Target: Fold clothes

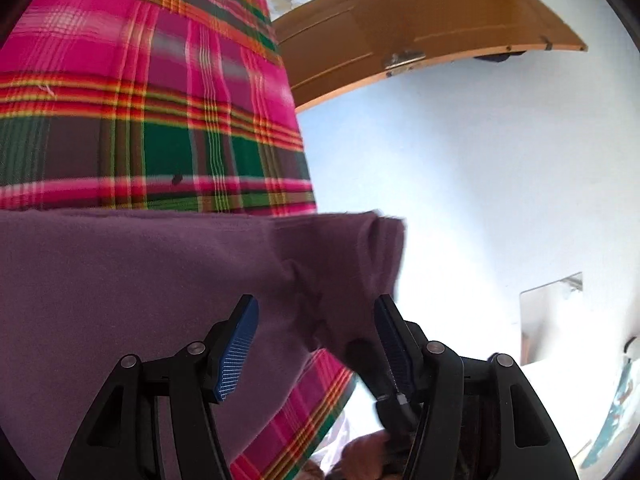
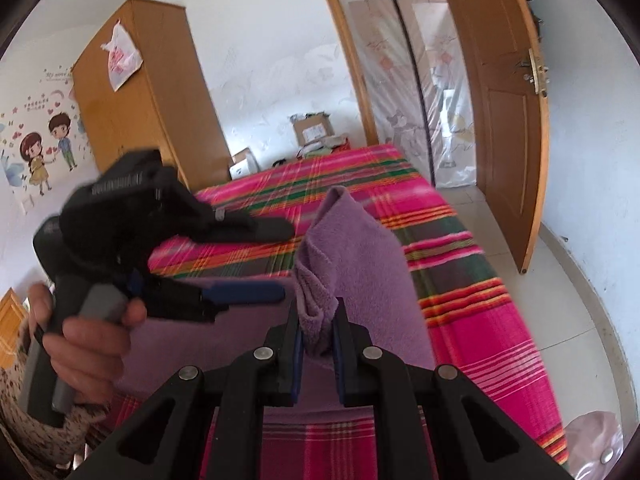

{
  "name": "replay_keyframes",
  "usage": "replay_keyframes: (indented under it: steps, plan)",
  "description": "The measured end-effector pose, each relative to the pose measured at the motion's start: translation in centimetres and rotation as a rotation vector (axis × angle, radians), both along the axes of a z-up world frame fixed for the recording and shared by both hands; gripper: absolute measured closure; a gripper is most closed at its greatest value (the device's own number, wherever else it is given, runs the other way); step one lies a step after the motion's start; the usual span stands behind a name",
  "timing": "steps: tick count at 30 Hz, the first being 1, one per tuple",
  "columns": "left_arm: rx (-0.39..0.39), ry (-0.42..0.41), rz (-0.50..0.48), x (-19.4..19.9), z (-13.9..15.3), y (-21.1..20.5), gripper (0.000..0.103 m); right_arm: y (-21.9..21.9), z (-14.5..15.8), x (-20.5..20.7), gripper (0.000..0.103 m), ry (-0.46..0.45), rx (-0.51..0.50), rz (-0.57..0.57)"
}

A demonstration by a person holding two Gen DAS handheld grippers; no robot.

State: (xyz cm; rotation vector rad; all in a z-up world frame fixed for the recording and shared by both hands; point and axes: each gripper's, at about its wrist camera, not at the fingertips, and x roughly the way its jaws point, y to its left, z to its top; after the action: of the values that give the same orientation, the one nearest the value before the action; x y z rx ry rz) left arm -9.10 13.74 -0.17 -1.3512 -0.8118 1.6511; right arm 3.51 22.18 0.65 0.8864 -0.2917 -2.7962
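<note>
The right gripper (image 2: 318,330) has its fingers clamped on a bunched corner of the purple towel (image 2: 360,248), lifted off the plaid bed (image 2: 480,300); the left gripper (image 1: 316,344) gapes with fingers apart beside it. Mid-fold, I'd say: that corner wants carrying across.

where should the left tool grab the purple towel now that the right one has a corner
Probably the free folded corner of the purple towel, opposite the bunch pinched in the right tool. The left tool is open with that edge hanging between its fingers, so close in head-on across the hem where the cloth is doubled.
</note>
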Motion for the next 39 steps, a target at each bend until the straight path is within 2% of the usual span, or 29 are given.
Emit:
replay_keyframes:
  steps: [4, 7, 19, 22, 26, 31, 33, 39]
  plan:
    - [0.022, -0.003, 0.019, -0.4, 0.4, -0.3, 0.041, -1.2, -0.3, 0.2, 0.09, -0.012, 0.018, 0.03]
    - [-0.038, 0.005, 0.011, -0.5, 0.3, -0.2, 0.04, -2.0, -0.1, 0.6, 0.09, -0.007, 0.028, 0.046]
    - [-0.14, 0.005, 0.0, -1.1, 0.7, -1.1, 0.041, -5.0, -0.1, 1.1, 0.09, -0.021, 0.024, 0.104]
    - [-0.164, -0.001, 0.006, -1.2, 0.9, -2.0, 0.043, -5.7, -0.1, 1.2, 0.09, -0.023, 0.025, 0.114]
    - [-0.188, -0.001, 0.013, -1.3, 0.7, -2.5, 0.053, -6.7, 0.2, 1.1, 0.09, -0.019, 0.026, 0.13]
    - [-0.217, -0.003, 0.012, -0.9, 0.6, -3.8, 0.053, -8.0, 0.8, 1.3, 0.09, -0.01, 0.043, 0.146]
    - [-0.224, -0.005, 0.016, -0.8, 0.6, -4.2, 0.06, -8.6, 1.0, 1.2, 0.09, -0.007, 0.045, 0.155]
    - [-0.222, 0.013, 0.053, -0.3, 1.4, -6.2, 0.06, -10.4, 1.5, 1.2, 0.09, 0.001, 0.054, 0.189]
